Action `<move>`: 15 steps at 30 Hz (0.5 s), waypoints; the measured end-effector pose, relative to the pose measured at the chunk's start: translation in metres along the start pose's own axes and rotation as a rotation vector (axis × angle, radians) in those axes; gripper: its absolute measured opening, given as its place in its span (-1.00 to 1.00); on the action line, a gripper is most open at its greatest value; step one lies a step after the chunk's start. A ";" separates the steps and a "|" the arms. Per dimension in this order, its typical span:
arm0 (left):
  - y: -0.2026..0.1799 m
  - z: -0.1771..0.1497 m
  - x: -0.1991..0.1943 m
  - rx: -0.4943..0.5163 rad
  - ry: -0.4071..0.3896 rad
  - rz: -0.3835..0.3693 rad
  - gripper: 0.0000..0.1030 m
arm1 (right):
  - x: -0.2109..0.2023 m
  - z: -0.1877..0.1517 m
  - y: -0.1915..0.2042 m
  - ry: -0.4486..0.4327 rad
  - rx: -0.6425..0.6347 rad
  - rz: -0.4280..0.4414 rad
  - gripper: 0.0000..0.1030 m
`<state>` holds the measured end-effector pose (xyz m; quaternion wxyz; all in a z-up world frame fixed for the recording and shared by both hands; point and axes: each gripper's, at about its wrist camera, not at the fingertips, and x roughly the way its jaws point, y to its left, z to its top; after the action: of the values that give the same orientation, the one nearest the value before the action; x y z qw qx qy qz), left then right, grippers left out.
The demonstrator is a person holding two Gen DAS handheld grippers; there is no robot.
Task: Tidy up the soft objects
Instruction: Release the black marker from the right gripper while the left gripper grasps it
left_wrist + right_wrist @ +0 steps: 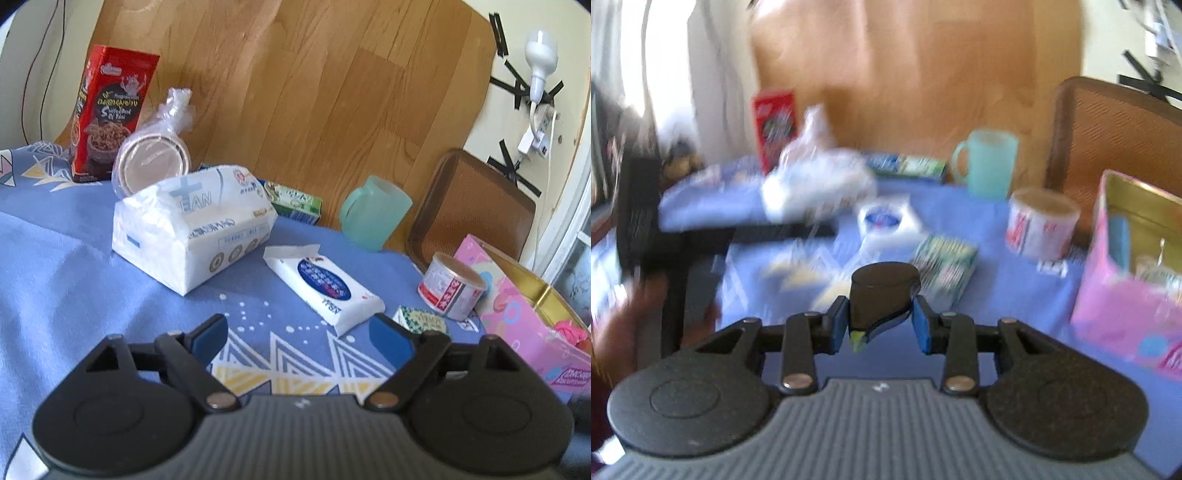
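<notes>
tablecloth stock: tissue pack, wipes pack, mug, can, pink box at right edge. left gripper spread wide, empty, wipes pack just ahead; right gripper clamped on a dark object, identity unclear. step judged: carrying to pink box; next, lower in and release.

Bright daylight, fisheye bending at edges; right wrist view heavily motion-blurred, left sharper.
</notes>
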<state>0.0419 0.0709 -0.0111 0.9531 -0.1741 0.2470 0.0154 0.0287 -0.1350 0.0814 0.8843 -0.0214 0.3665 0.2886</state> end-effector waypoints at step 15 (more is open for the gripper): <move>-0.018 -0.007 -0.016 -0.059 0.109 -0.183 0.43 | 0.013 -0.028 -0.010 0.012 -0.010 0.033 -0.05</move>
<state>0.0265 0.0530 -0.0034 0.9302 -0.2245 0.2809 -0.0740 0.0230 -0.1439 0.0507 0.8770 -0.0213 0.3707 0.3049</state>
